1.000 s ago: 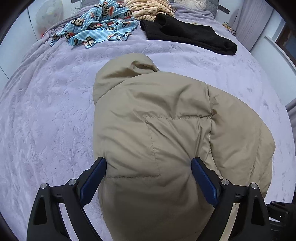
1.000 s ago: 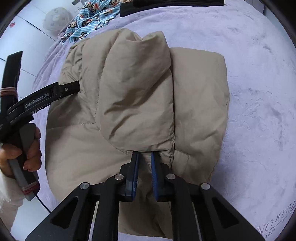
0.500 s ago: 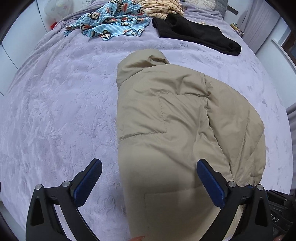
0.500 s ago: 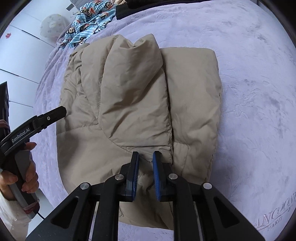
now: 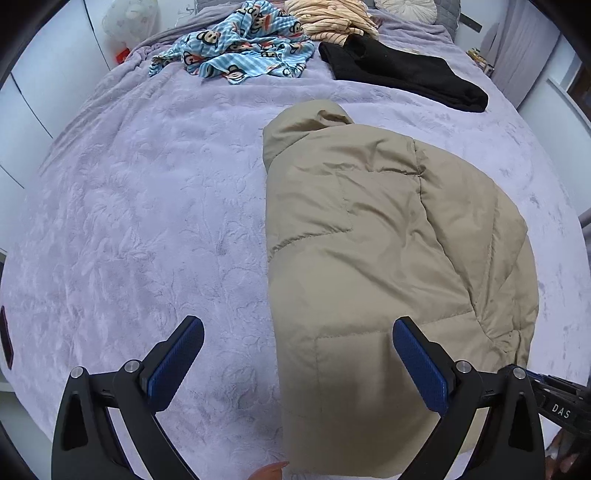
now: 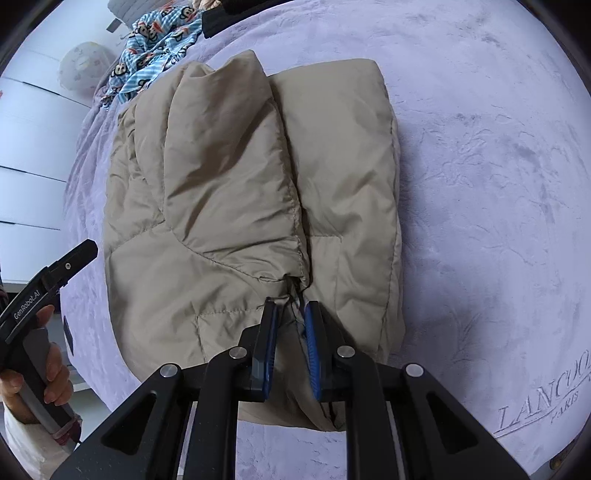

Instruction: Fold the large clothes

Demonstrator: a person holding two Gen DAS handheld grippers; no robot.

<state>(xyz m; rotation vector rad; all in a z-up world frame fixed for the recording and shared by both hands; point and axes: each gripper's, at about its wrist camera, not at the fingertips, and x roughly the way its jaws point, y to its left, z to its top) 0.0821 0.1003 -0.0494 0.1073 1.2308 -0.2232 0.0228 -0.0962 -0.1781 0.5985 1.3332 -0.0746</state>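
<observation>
Jacket (image 5: pixel 388 236): tan, puffy, quilted; lies folded into a thick block on the bedspread (image 5: pixel 147 221), near its front edge.
Hidden: the jacket's near end is cut off by the frame bottom in the left wrist view; in the right wrist view it runs under the gripper body.
Hard to make out: a small skin-toned shape at the bottom edge of the left view, beside the jacket; cannot tell what it is.
Folds: one padded panel (image 6: pixel 229 166) lies over the middle, its stitched hem ending just ahead of the right gripper; a rounded hump (image 5: pixel 306 118) sits at the far end.
Left gripper (image 5: pixel 297 363): jaws spread wide, gripping nothing; one pad over bare bedspread, the other over the jacket.
Right gripper (image 6: pixel 290 332): jaws nearly together, pinching jacket fabric and a dark edge at the hem.
Hand (image 6: pixel 51 373): holds the left gripper's handle, partly cut off at the frame edge.
Far end of bed: monkey-print cloth (image 5: pixel 240 51), black garment (image 5: pixel 399 74), striped cloth (image 5: pixel 328 16), well apart from the jacket.
</observation>
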